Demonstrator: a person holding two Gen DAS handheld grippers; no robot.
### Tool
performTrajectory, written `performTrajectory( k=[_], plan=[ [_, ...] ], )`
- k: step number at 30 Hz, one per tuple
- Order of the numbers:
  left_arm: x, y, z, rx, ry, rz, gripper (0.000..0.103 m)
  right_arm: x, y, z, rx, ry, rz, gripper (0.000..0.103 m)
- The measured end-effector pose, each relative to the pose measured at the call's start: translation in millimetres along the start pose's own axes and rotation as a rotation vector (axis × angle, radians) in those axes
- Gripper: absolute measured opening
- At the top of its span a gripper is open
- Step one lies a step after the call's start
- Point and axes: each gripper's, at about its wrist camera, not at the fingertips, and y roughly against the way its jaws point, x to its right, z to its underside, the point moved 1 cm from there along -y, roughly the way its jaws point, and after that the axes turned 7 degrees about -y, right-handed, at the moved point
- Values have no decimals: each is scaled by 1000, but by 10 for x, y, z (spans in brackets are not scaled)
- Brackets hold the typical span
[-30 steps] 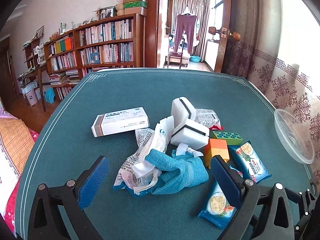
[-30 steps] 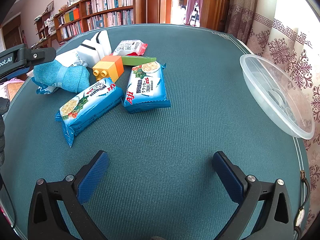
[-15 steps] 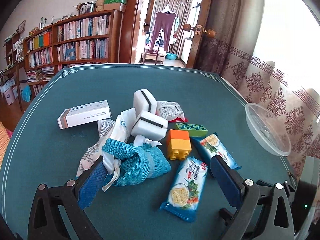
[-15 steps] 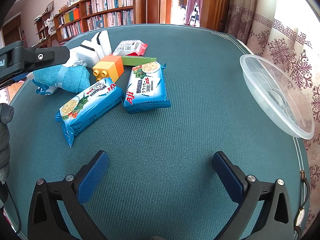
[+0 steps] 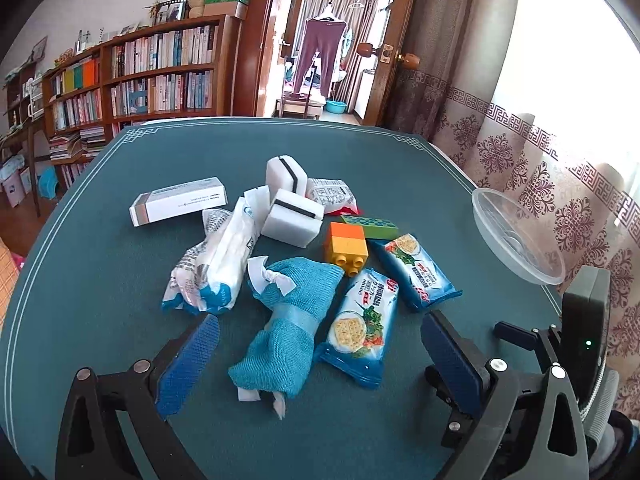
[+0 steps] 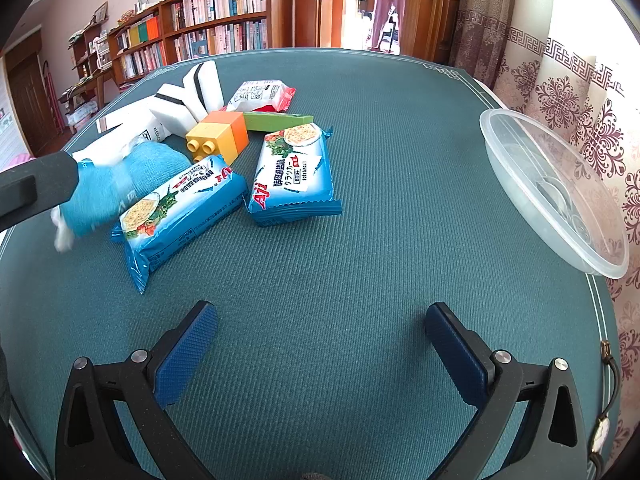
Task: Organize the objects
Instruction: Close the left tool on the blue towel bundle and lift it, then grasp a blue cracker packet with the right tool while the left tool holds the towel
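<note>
Left wrist view showed the left gripper (image 5: 318, 354) spread wide around a blue cloth bundle (image 5: 292, 320); the right gripper (image 6: 320, 348) gaped wide over bare table (image 6: 400, 220).

Green block (image 5: 370, 227) — near end tucked behind the orange-yellow brick (image 5: 346, 245). White box (image 6: 128, 118) in the right wrist view mostly masked by sponges (image 6: 188, 98) and wrappers. Blue cloth bundle (image 6: 120, 184) — left side covered by a dark blurred bar (image 6: 34, 190). Clear bowl (image 6: 556, 192) contents unreadable. Book spines too small to read.
</note>
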Motion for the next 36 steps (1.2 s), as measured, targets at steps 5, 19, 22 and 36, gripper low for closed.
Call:
performTrajectory(
  k=[5, 19, 22, 36],
  plan=[
    [-46, -31, -29, 7, -21, -35, 103, 0, -2, 1, 0, 0, 0, 103],
    [-157, -456, 126, -119, 4, -41, 64, 1, -1, 3, 1, 0, 0, 103],
    [-141, -494, 145, -132, 5, -51, 57, 1, -5, 2, 1, 0, 0, 103],
    [-55, -496, 241, -129, -1, -64, 39, 7, -2, 9, 1, -1, -1, 103]
  ],
)
